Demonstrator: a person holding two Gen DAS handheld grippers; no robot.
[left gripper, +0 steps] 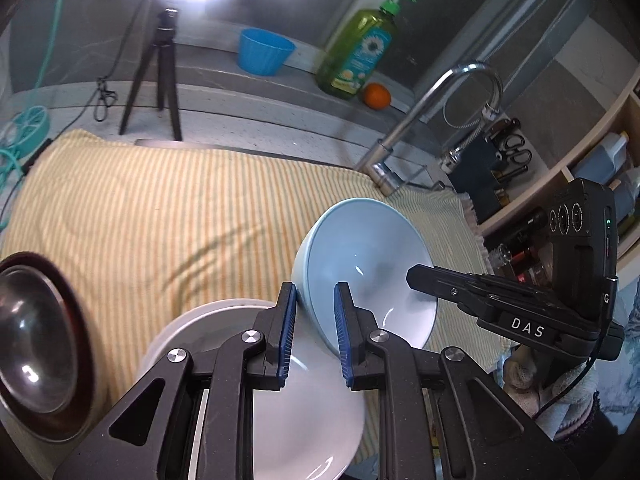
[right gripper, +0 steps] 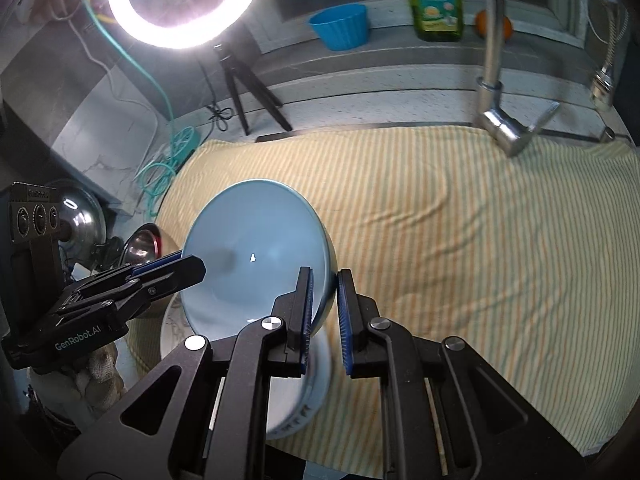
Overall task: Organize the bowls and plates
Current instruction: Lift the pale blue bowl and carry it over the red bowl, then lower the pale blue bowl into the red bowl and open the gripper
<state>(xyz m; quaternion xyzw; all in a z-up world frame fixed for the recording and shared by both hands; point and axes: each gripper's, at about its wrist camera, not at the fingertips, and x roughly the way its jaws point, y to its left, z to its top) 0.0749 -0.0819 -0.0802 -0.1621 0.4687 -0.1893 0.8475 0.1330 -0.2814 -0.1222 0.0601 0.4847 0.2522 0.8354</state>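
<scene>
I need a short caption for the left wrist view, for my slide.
Both grippers, left and right, hold a light blue bowl by opposite rim sides above a white plate.

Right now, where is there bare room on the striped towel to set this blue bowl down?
The striped towel lies bare between the faucet base and the blue bowl. The near-left corner is crowded: a white bowl sits under both tongs, with a steel bowl beside it.

Left tool (left gripper: 316, 334) clamped tight, right tool (right gripper: 324, 322) likewise, both angled downward
</scene>
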